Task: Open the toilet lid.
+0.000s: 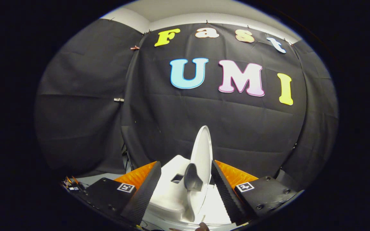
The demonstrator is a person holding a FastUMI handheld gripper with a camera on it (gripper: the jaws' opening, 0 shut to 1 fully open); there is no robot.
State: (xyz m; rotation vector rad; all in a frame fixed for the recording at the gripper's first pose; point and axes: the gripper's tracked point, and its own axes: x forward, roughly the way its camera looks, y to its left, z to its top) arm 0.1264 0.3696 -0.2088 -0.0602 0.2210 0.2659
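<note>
Gripper [185,192] spread wide, nothing clamped; both ribbed black fingers [143,195] standing well apart, orange backs turned outward. Between them, and just ahead, the white toilet lid [203,150], already raised near upright, seen almost edge-on, long axis running up and away from the fingers toward the black cloth wall. Thin rim facing the gripper, lying nearer the right finger than the left, apparently just beside its ribbed face; contact not certain. Below the lid, the white toilet body [172,192] filling the gap between the fingers, with a small dark rectangular opening [177,178] on its top and a grey rounded piece [192,178] at the lid's foot, probably by the hinge, though hard to tell.

Judged from this: task close to done, lid standing past the point of needing a lift. Key relation for anything further: lid plane aligned with the line of the fingers, so a push would have to come sideways from the right finger or forward on the rim, not by pinching. Risk: a nudge the wrong way tipping the lid back down. Some small cluttered items [71,184] at the far left, beyond the left finger, too small to identify. A fingertip [202,227] just visible at the very bottom, under the toilet.
</note>
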